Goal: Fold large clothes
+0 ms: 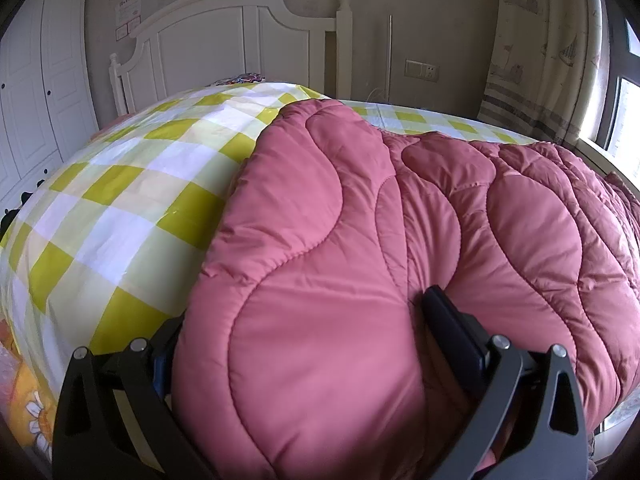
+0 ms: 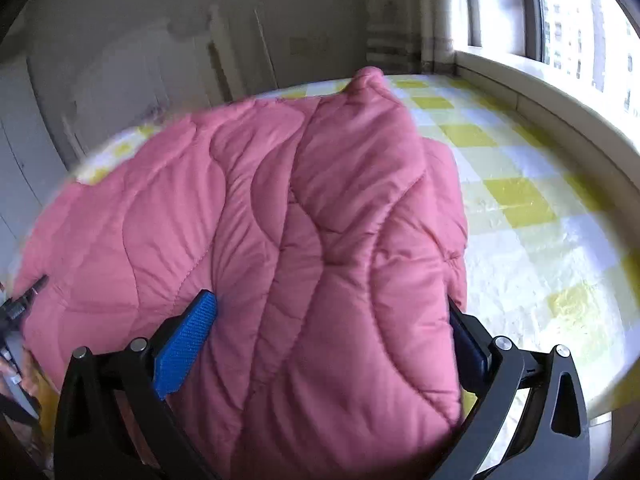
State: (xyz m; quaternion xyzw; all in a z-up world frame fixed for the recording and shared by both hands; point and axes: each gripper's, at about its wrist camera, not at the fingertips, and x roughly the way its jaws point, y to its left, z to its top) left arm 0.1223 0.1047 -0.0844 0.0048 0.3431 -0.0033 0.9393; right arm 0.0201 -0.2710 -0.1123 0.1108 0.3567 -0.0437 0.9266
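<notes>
Left wrist view first: a thick pink quilted coat (image 1: 360,260) is seen bunched between the jaws of the left gripper (image 1: 304,344), which are spread wide with padding filling the whole gap, so a fat fold is held rather than pinched flat. One dark finger (image 1: 452,328) is pressed into the fabric on the right side, while the other is mostly hidden under the bulge. The coat is laid across a bed (image 1: 120,208) covered in a yellow, white and pale green check sheet, with a white headboard (image 1: 224,40) at the far end, a white wardrobe (image 1: 36,92) to the left and a curtain (image 1: 540,52) by the window. Over on the right wrist view, the same coat (image 2: 280,220) is gripped by the right gripper (image 2: 332,340), jaws likewise wide around a thick wad, a blue pad (image 2: 188,340) pressed against the fabric's left side. A window sill (image 2: 540,92) is seen along the bed's far edge. Motion blur is noted here.
</notes>
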